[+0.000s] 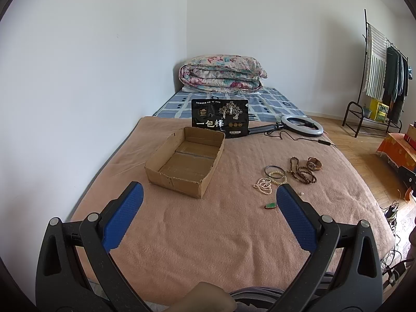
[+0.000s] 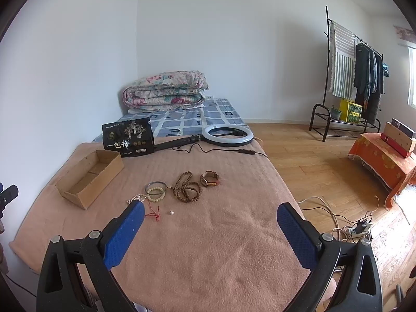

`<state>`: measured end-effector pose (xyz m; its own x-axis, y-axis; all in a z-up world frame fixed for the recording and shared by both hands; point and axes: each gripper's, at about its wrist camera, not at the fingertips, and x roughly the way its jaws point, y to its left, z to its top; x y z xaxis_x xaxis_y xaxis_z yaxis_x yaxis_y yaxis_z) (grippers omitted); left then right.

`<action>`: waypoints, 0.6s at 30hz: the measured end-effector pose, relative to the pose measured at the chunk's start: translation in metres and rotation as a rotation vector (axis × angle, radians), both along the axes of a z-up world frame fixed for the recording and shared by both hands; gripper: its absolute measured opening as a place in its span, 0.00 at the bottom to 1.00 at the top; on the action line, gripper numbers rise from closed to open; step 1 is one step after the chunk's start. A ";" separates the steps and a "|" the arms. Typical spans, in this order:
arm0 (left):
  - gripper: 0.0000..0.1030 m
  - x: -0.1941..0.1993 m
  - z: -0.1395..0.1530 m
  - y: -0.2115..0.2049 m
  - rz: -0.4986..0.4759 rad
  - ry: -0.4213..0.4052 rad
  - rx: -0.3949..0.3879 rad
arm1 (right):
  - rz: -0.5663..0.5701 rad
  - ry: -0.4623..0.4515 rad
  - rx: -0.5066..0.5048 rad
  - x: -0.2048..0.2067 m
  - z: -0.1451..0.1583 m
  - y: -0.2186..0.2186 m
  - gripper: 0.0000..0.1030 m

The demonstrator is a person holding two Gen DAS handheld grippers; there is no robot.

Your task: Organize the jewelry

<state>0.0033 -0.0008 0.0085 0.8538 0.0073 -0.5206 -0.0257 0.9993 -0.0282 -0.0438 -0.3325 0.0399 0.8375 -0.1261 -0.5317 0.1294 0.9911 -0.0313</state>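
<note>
A black snack bag (image 2: 128,137) stands beside a ring light (image 2: 227,135) on the pink blanket (image 2: 221,247), folded quilt (image 2: 165,91) behind.

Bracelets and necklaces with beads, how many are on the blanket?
3: pearl strand nearest the tongs, cream bead bracelet beside it, brown bead string next to the watch. None looks hidden.

You face plain white walls (image 2: 234,39) meeting in a corner above a bed spread with a peach fleece blanket (image 2: 208,247). A folded floral quilt (image 2: 166,91) lies at its far end. To your right, wood plank flooring (image 2: 312,161), a black metal clothes rack (image 2: 348,78) and a bright window (image 2: 412,78).
</note>
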 end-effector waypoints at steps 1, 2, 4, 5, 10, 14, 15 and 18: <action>1.00 0.000 0.000 0.000 0.000 0.000 0.000 | -0.001 0.000 -0.001 0.000 0.000 0.000 1.00; 1.00 0.000 0.000 0.000 0.001 0.000 -0.001 | -0.001 0.000 -0.001 0.000 0.000 0.000 1.00; 1.00 -0.003 0.011 -0.008 -0.001 -0.002 0.001 | 0.000 0.001 -0.001 0.000 0.000 0.000 1.00; 1.00 -0.003 0.012 -0.008 -0.001 -0.002 0.001 | 0.001 0.001 -0.001 0.000 0.000 0.000 1.00; 1.00 -0.003 0.012 -0.009 -0.001 -0.003 0.002 | 0.003 0.003 -0.005 0.000 -0.001 0.000 1.00; 1.00 -0.003 0.012 -0.009 -0.001 -0.003 0.001 | 0.004 0.008 -0.006 0.001 -0.001 0.001 1.00; 1.00 -0.004 0.011 -0.008 0.000 -0.004 0.001 | 0.004 0.009 -0.006 0.001 -0.001 0.001 1.00; 1.00 -0.003 0.012 -0.009 -0.001 -0.004 0.002 | 0.003 0.009 -0.007 0.001 -0.001 0.001 1.00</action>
